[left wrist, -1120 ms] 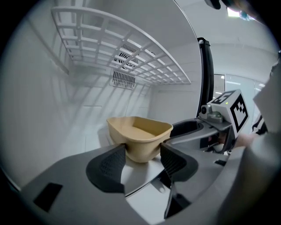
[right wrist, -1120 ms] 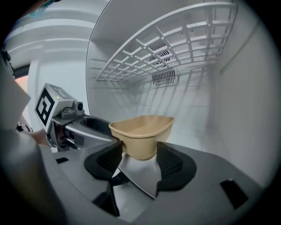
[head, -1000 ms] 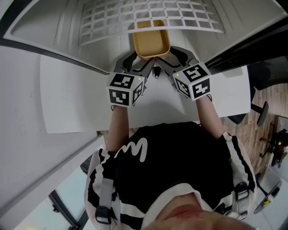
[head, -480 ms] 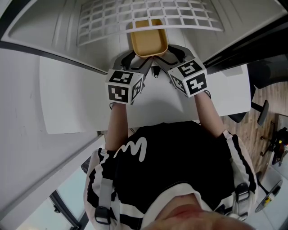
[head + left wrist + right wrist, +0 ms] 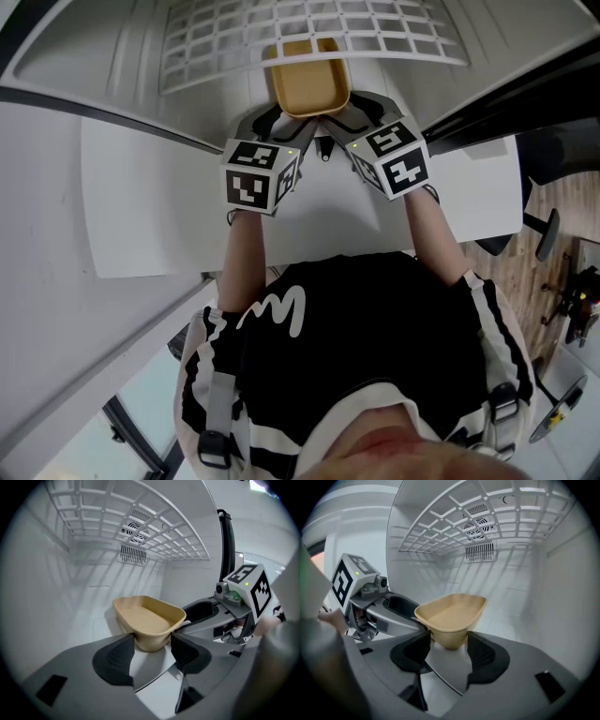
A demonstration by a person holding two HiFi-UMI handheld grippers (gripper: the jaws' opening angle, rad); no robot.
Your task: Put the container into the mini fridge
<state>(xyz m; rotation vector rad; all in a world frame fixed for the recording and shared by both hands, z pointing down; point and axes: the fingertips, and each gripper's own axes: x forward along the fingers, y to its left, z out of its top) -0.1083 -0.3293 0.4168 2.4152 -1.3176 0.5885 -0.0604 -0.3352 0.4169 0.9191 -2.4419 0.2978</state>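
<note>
Two grippers, the left gripper and the right gripper, each clamp a near corner of the one tan container, which is inside the mini fridge below its one white wire shelf.

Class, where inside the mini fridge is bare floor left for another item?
Bare floor flanks the container out to both side walls and behind it toward the rear vent. Left tool and right tool crowd its near end.
</note>
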